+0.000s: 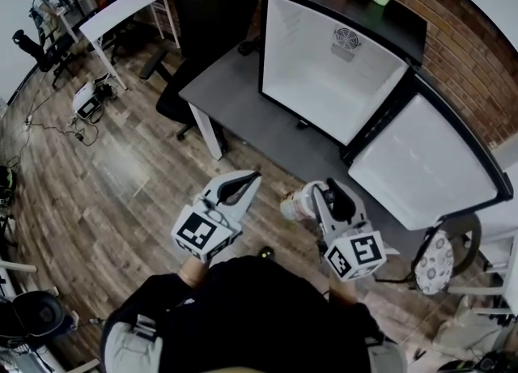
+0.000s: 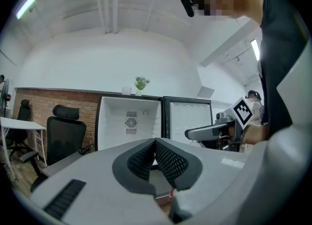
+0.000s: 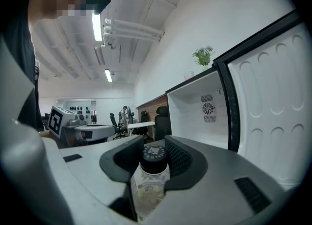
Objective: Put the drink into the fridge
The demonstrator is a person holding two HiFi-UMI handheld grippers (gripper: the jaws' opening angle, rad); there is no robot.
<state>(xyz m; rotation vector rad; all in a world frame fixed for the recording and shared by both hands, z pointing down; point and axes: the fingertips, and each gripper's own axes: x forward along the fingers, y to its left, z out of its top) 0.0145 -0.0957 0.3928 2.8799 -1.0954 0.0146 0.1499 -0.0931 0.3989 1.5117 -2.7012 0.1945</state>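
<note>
Gripping near the cap, your right tongs (image 3: 153,153) are clamped on the drink (image 3: 148,190), short of the open fridge (image 1: 324,72); left tongs (image 2: 155,143) pressed together, empty; it's likely stiff, slick, bottom-heavy, so grip lower.

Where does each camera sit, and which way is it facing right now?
Head view: on the person's head, looking steeply down at the open fridge; left tongs, right tongs and dark torso show.
Left gripper view: on the left tongs, facing the fridge front; shut, empty tongs show.
Right gripper view: on the right tongs, facing the office, fridge at right; tongs clamp the bottle.
Shared: all see the fridge.
</note>
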